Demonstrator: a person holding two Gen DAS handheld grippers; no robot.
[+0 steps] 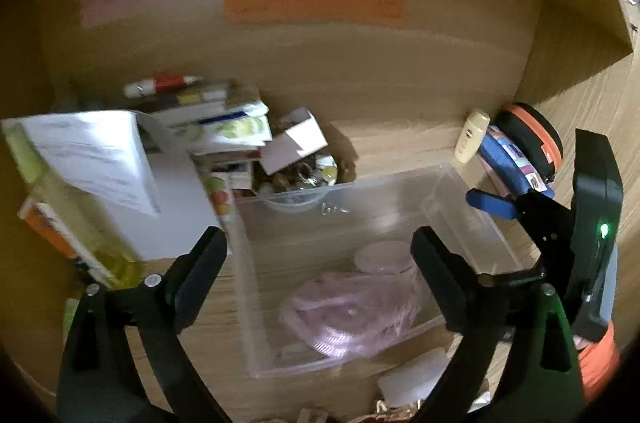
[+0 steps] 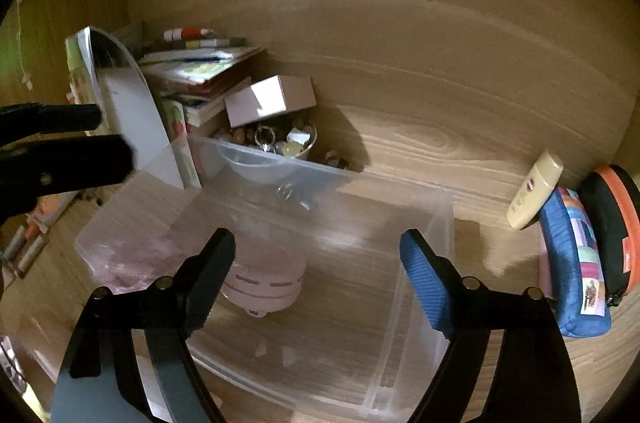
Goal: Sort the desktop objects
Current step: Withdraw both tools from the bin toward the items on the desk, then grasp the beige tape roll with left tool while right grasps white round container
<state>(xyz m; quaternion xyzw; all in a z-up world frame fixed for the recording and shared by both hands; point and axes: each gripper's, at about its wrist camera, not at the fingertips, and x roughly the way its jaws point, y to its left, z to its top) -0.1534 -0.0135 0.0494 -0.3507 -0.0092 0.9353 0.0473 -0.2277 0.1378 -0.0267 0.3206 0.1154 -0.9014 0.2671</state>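
Left wrist view: the left gripper [image 1: 318,247] is hovering over a clear plastic bin [image 1: 472,219] on a wooden desk [image 1: 400,143], its black jaws standing wide with nothing pressed between them. Below and between the jaws, inside the bin, a pink round device [image 1: 384,257] is sitting beside a pink crumpled bag [image 1: 352,315]. To the right, the right gripper [image 1: 516,203] is showing its blue finger [image 1: 490,203] just over the bin's right wall. A cream tube [image 1: 472,135] and a blue pouch [image 1: 508,155] are lying beyond the bin.

Right wrist view: the right gripper [image 2: 318,251] is also gaping wide and gripping nothing, one finger black, one blue. The pink round device [image 2: 264,283] is resting in the clear plastic bin [image 2: 420,263], just under the black finger [image 2: 212,275]. The left gripper [image 2: 80,139] is reaching in from the left edge. A stack of books [image 2: 200,75] and a bowl of trinkets [image 2: 280,143] are sitting behind the bin.
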